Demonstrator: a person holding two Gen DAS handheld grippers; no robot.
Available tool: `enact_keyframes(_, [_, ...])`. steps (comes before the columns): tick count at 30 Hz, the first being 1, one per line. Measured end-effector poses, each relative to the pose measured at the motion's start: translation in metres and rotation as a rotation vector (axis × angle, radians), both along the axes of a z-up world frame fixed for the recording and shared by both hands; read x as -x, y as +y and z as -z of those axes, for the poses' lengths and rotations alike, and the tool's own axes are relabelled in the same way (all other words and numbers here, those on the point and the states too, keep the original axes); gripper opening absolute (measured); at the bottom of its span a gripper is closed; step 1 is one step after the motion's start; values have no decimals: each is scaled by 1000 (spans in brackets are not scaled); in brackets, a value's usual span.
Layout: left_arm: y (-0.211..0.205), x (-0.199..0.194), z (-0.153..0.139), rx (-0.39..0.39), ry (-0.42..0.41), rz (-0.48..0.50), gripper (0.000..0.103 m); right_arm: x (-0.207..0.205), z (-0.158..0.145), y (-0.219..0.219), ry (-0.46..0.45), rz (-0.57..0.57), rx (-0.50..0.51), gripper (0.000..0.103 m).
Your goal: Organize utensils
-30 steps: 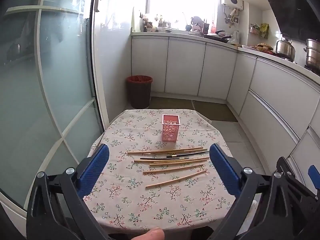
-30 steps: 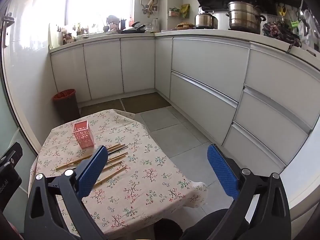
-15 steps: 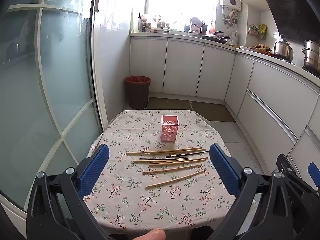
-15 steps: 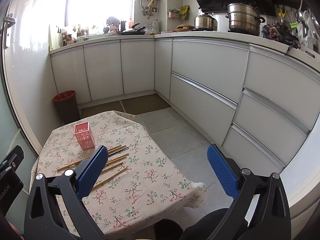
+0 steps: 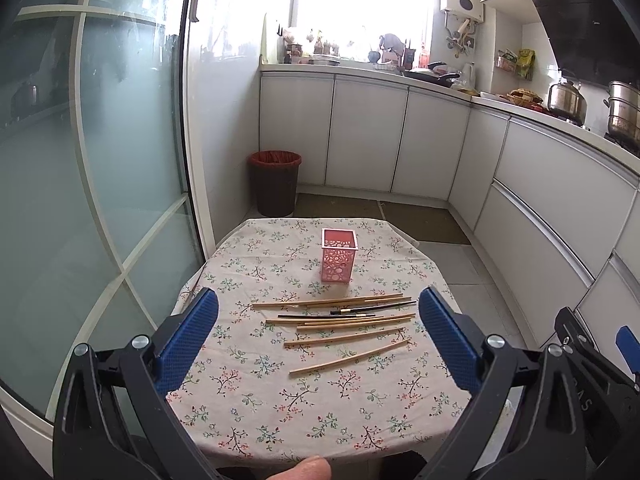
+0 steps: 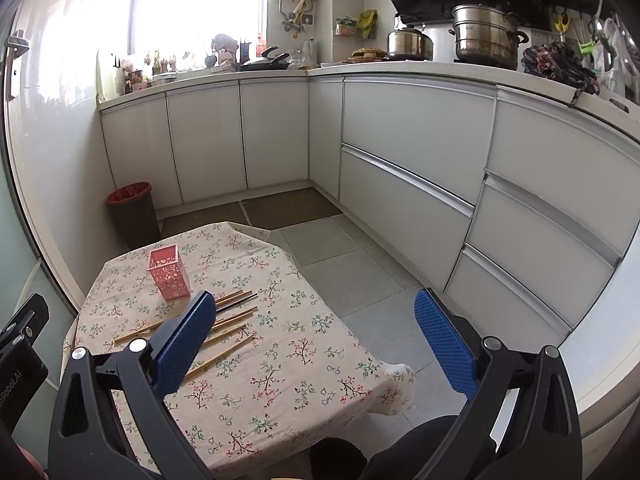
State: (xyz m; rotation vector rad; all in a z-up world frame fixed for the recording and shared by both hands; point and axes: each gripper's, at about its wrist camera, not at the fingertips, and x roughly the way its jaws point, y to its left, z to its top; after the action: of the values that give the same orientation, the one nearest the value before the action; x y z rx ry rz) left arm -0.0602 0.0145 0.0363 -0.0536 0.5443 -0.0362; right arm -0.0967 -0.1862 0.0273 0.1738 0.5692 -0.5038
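Both grippers, left and right, hover empty with fingers spread wide; chopsticks lie mid-bench just front of the holder, so I'd pinch one stick near its end, tip vertical, then drop in.

Black plastic gripper frames, silver screws at the pivots, blue textured pads on the fingers; white lettering lower left.

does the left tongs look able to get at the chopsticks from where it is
Probably yes. The left tongs are open and empty, the chopsticks lie loose on the tablecloth straight ahead, and nothing stands between; the pink holder sits beyond them.
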Motion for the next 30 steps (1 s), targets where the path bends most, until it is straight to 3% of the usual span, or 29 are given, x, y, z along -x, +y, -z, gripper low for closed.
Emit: enact_keyframes(30, [8,-8,6,11,20,4,96,1,4,0,4,-1,-13,97])
